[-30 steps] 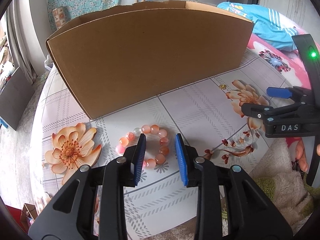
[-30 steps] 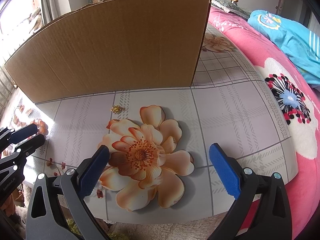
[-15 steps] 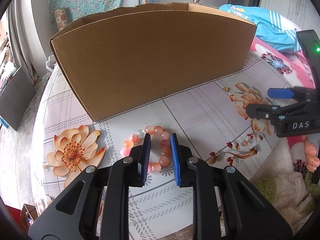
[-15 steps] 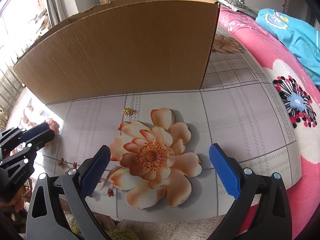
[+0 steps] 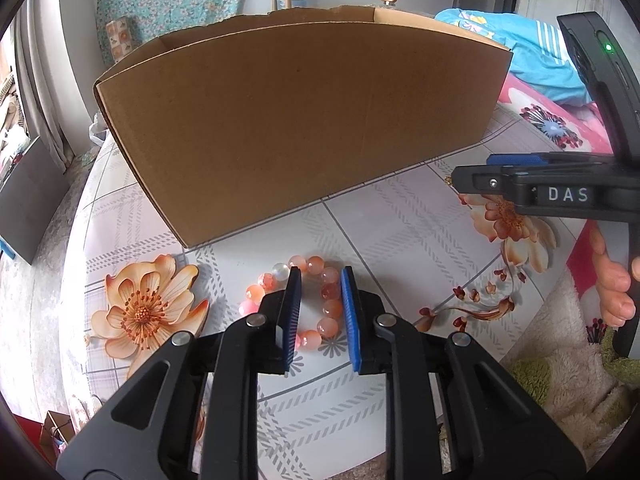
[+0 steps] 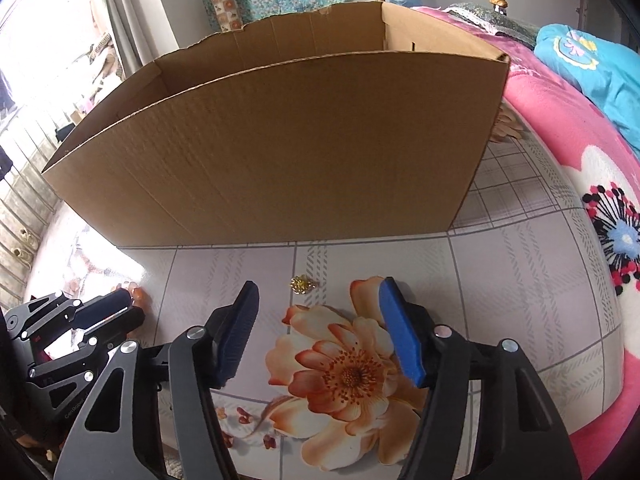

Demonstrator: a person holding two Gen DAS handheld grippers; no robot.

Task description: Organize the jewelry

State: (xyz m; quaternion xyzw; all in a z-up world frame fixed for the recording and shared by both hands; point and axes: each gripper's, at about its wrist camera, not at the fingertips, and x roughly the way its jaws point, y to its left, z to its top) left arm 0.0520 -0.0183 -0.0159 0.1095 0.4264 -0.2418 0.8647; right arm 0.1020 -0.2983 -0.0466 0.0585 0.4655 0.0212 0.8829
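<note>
- While the left gripper (image 5: 318,312) sits low over the table (image 5: 400,232), its blue pads have closed to a narrow gap that straddles the near-right arc of the bead bracelet (image 5: 328,292); beads show between the pads, but whether the pads press on them I cannot tell
- Between the pads the bead strand runs roughly along the fingers, away from the camera, so closing would pinch it across its width
- Round glossy beads, pink to orange with one clear pale one, make up the bracelet; it lies flat as a ring on the patterned table, just in front of the cardboard box (image 5: 296,128) and right of a printed flower
- Over on the other side, the right gripper (image 6: 316,332) has just been closing from wide to about half open, with nothing between its pads but the table's flower print
- A small gold trinket (image 6: 302,283), too small to identify, lies just beyond the right gripper's fingertips, slightly left of the midline, and near the box wall
- My judgement: each hand is nearer its own piece, the left to the bracelet, the right to the trinket, and the open-topped box behind both is the likely place for them
</note>
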